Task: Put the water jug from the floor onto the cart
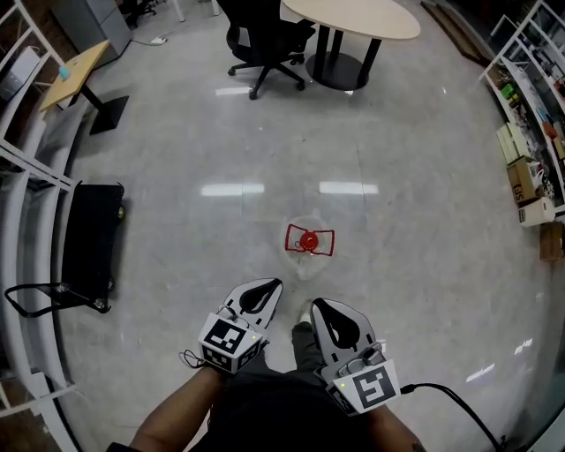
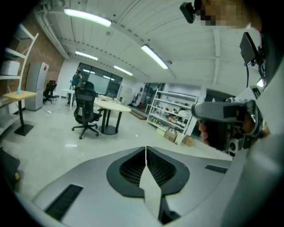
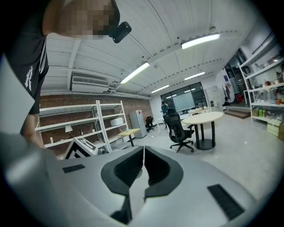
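On the grey polished floor, seen in the head view, the clear plastic water jug with a red cap and red handle stood upright. It was a little ahead of both grippers and touched neither of them. The black flat platform cart stood well apart from it at the left, next to a white metal rack, with nothing on its deck.

The left gripper and the right gripper were held side by side, near each other and low in the picture, and both pointed toward the jug. In the left gripper view the dark ribbed fingers were pressed together along one thin seam, and nothing was between them. In the right gripper view the fingers were pressed together in the same way and held nothing.

Farther back on the floor stood a black office chair on wheels beside a round beige desk on a black foot. A small wooden desk stood at the upper left. White shelves filled with boxes ran along the right side.
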`<state>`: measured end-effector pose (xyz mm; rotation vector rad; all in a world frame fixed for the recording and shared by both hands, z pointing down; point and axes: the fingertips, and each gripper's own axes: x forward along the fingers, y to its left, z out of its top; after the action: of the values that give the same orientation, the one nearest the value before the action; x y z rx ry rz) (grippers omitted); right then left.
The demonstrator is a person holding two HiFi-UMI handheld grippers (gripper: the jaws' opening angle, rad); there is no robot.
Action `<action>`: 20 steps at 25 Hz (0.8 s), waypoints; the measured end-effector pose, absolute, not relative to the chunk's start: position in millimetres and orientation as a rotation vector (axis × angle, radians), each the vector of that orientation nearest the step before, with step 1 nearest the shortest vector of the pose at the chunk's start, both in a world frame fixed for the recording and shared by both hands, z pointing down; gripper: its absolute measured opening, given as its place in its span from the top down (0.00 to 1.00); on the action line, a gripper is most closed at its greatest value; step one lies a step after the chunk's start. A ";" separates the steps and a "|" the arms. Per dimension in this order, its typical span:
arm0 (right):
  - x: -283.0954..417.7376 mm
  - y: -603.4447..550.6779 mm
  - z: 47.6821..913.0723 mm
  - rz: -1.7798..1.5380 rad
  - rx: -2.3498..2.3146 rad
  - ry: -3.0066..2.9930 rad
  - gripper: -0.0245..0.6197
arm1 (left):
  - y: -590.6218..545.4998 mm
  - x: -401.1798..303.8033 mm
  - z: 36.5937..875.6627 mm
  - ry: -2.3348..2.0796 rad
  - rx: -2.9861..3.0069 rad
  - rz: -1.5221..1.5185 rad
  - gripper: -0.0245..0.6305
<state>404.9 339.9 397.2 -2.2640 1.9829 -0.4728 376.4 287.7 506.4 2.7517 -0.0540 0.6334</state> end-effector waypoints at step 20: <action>448.0 304.3 634.0 -0.766 -2.375 1.669 0.96 | 163.1 506.7 995.8 -0.058 2.141 1.152 0.52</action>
<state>448.0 304.3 634.0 -2.3747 1.6688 -0.7660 506.7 163.1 995.8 2.1408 -0.0581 1.1523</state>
